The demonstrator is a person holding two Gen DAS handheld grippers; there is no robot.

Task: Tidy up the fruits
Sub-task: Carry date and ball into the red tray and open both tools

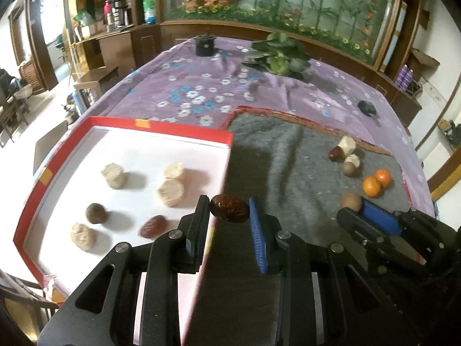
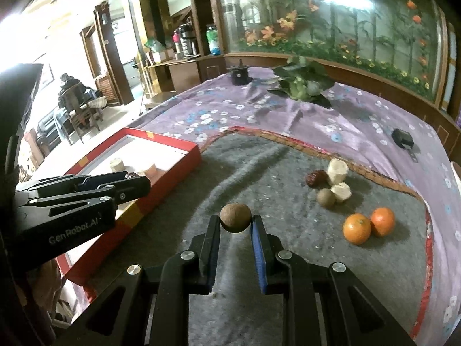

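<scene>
My left gripper [image 1: 229,210] is shut on a dark red date [image 1: 229,209], held above the right edge of the red-rimmed white tray [image 1: 161,128]. The tray holds several pale peeled pieces [image 1: 171,191], a brown round fruit [image 1: 96,213] and a red date [image 1: 152,226]. My right gripper [image 2: 234,222] is shut on a brown round fruit [image 2: 234,217] above the grey mat [image 2: 259,167]. On the mat lie two oranges [image 2: 357,228], a brown fruit [image 2: 326,197], two pale pieces [image 2: 337,171] and a red date [image 2: 315,178].
The purple flowered cloth [image 1: 201,92] covers the table. A leafy green bunch [image 1: 278,54] and a black pot [image 1: 205,44] stand at the far end. A small black object [image 1: 367,108] lies at the right. The left gripper shows in the right wrist view [image 2: 126,186].
</scene>
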